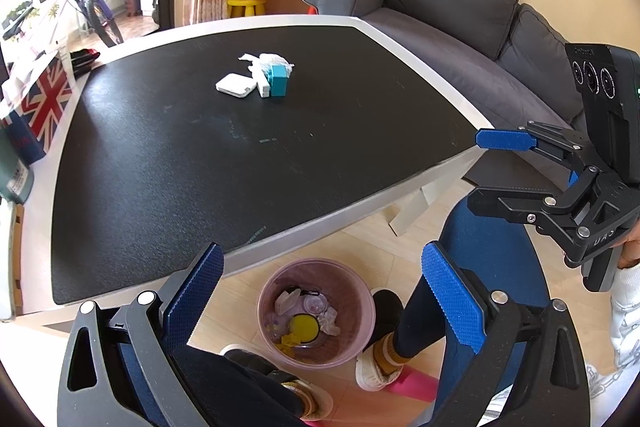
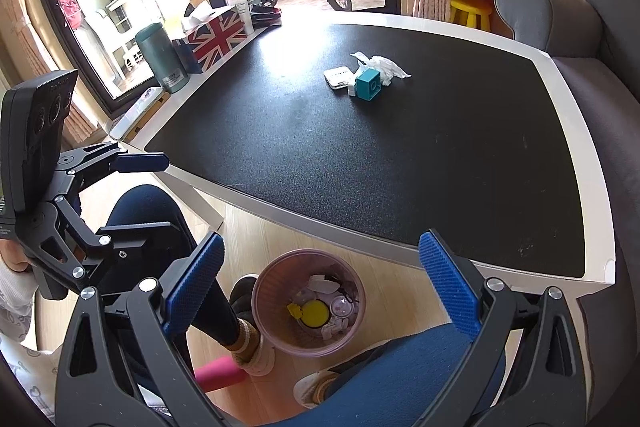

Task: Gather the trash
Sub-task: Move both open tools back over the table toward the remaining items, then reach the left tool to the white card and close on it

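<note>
Hovering both grippers over the pink trash bin (image 1: 316,311) on the floor by the table's near edge. My left gripper (image 1: 320,303) and right gripper (image 2: 320,299) both have jaws spread wide, nothing in them. Out on the black table (image 1: 160,167): a crumpled tissue (image 1: 268,61), teal block (image 1: 279,79) and white box (image 1: 236,85), bunched together.

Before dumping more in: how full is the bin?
Partly full: the pink bin holds a yellow lid and scraps low down, walls showing above them.
</note>
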A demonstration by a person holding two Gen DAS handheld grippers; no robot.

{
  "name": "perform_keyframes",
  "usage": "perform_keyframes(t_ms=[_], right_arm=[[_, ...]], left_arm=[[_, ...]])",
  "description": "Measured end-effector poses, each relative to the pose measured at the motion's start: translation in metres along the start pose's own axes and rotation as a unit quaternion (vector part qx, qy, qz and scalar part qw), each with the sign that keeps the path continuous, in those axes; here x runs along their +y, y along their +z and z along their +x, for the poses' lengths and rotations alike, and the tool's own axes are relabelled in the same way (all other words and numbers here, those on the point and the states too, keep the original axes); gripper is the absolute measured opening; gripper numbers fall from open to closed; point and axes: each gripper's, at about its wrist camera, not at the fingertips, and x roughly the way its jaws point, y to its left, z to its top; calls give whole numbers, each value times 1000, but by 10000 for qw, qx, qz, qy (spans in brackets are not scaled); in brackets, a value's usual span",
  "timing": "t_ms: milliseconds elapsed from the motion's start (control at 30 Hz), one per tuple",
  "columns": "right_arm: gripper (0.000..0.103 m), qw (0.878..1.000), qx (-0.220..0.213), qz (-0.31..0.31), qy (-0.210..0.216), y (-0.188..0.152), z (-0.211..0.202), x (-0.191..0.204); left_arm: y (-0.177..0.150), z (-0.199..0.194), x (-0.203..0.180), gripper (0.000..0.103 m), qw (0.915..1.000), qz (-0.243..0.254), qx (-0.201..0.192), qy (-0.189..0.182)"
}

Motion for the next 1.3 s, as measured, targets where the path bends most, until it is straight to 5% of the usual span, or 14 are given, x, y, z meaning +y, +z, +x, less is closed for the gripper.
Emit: perform_keyframes(t_ms=[733,1300], right_arm=[[97,9998,-71,9,-181,64,21,-26],[97,9994,108,37,-315,90,49,-44]], left_arm=[[70,8,42,96,9995,-42,-210,235],[129,72,75,96,9986,407,30,351]])
